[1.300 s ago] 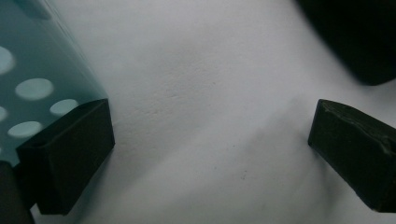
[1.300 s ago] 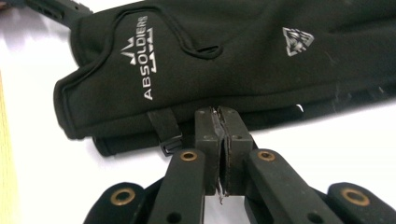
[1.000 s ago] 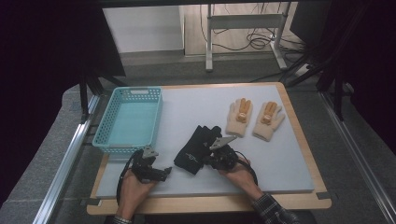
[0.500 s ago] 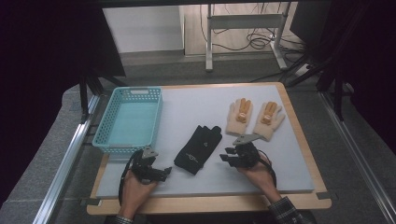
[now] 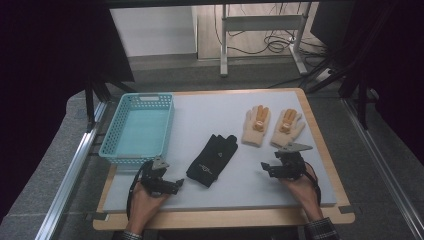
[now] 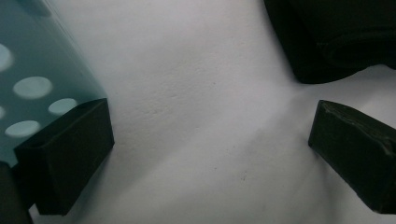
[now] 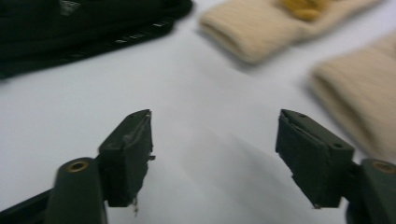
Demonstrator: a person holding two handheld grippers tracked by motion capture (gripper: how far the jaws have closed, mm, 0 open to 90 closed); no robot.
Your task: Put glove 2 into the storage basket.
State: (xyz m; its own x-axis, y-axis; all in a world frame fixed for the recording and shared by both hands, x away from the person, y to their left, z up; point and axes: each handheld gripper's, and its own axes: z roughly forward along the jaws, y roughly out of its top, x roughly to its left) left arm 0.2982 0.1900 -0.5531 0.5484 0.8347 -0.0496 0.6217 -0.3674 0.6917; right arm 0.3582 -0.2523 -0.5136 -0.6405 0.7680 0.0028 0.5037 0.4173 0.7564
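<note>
A black glove lies flat in the middle of the white table top; it also shows as the black glove and black glove in the gripper views. Two beige gloves with orange patches, one beside the other, lie at the back right. My right gripper hovers right of the black glove and just in front of the beige pair. Its jaws have just been opening and stand open with nothing between them. My left gripper rests open near the front edge, left of the black glove.
A teal plastic basket with nothing in it stands at the left, just beyond my left gripper; its wall is close to the left jaw. A wooden rim runs around the table. Metal rails flank both sides.
My right gripper has let go of the black glove, opened its jaws and moved right, away from it. The glove now lies flat. The left hand has stayed put.
</note>
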